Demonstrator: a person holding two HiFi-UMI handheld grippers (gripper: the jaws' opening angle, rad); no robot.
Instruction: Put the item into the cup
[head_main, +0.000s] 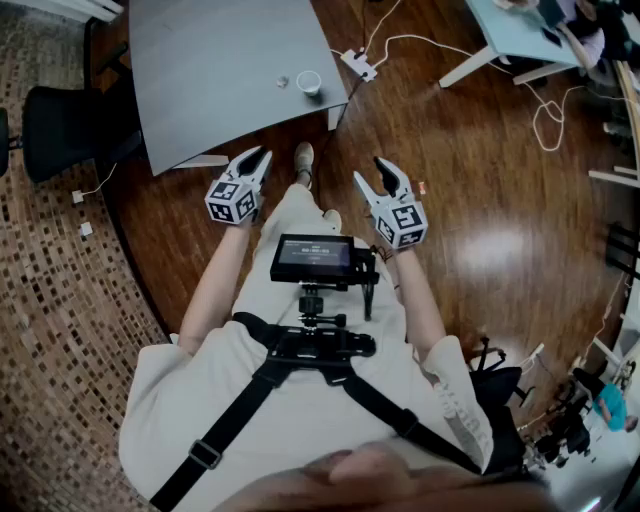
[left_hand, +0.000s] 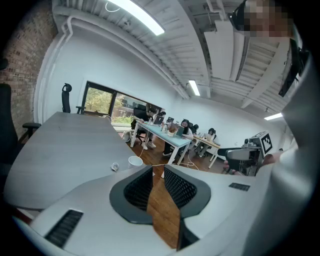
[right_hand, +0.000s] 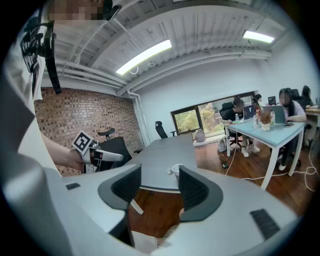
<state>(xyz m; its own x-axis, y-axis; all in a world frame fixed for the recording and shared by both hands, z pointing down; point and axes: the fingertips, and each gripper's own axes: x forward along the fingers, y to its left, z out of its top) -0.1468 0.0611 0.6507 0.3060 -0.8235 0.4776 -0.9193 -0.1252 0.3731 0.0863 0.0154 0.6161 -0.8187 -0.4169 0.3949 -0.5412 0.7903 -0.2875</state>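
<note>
On the table, the item is lying beside the cup, well ahead of the left gripper, being held narrow, and the right gripper, wide; both empty.

Wore cream short-sleeved shirt and black strap harness with chest screen; gripped white, black-jawed left hand-held gripper, right hand-held gripper.

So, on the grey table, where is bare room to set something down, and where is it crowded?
Most of the grey table is bare: the stretch from the small item leftward to the edge by the black chair. Only the near right corner is crowded, where the white cup stands beside the item, not touching it.
</note>
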